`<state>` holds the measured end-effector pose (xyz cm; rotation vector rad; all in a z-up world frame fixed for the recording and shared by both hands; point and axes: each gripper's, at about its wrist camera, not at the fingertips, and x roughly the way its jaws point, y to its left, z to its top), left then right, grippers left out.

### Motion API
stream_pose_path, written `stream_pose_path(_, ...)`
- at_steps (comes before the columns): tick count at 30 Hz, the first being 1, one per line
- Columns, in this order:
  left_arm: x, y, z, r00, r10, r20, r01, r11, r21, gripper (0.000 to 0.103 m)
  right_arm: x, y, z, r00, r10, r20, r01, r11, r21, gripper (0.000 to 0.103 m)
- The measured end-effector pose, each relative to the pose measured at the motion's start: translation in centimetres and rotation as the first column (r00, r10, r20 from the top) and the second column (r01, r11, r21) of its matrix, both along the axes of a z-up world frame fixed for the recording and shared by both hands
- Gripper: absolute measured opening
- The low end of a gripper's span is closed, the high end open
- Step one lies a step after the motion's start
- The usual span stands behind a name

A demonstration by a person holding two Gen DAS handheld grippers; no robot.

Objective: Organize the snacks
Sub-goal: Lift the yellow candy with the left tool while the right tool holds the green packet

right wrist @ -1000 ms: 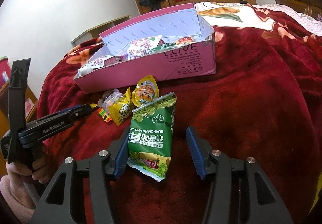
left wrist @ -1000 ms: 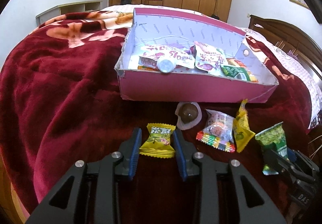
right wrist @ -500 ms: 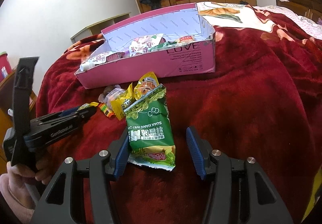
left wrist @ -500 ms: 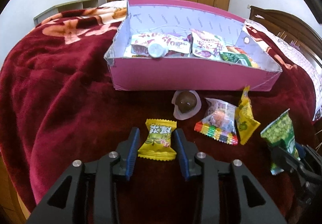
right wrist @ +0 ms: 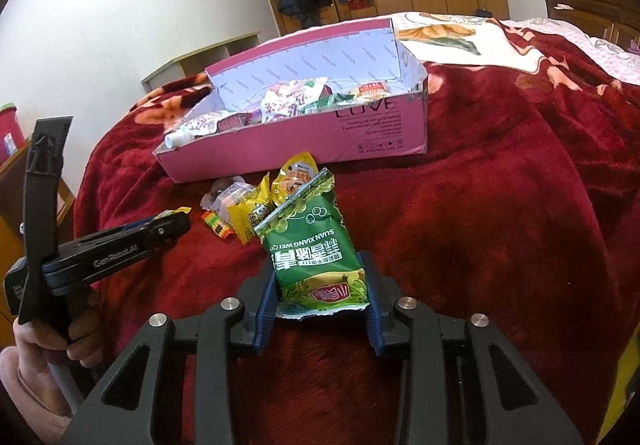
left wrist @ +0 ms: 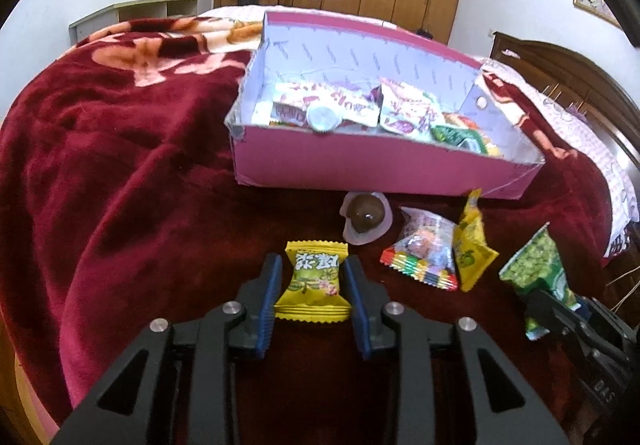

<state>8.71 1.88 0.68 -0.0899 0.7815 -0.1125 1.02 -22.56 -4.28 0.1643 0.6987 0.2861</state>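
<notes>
The left tongs (left wrist: 312,285) are closed on a small yellow candy packet (left wrist: 313,287), their blue pads (left wrist: 269,297) pressed against its two sides. The packet sits low over the dark red blanket (left wrist: 120,185) that covers the bed. Straight ahead of these tongs, a little further out, lies a brown round sweet in a pale wrapper (left wrist: 366,218). To the right of that are a clear packet with a rainbow-striped edge (left wrist: 424,253) and a yellow sachet (left wrist: 470,249) leaning against it. Beyond them all stands the pink cardboard box (left wrist: 360,169), open at the top and already holding several snack packets and a pouch with a white screw cap (left wrist: 322,119).

The right tongs (right wrist: 320,281) grip a green pea snack bag (right wrist: 316,249) by its lower half, the bag tilted with its crimped top pointing away toward the box (right wrist: 380,133). Just past the bag's top edge is a yellow-orange pouch (right wrist: 298,175); to the left of it the yellow sachet (right wrist: 250,213) and the striped packet (right wrist: 218,223) lie close together. Far to the left of the right tongs, the left tongs (right wrist: 168,223) appear from the side, held in the person's left hand (right wrist: 60,337).
</notes>
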Motion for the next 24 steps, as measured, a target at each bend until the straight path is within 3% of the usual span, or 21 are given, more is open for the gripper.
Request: stream_pose_path(24, -2.4, -0.5, 4.1, 0.995, -0.008, 0.094, 0.008, 1.000, -0.001, 0.033, -0.9, -0.9, 1.5, 0.999, 0.014, 0.036, -0.018, 0.995, 0.103, 0.037)
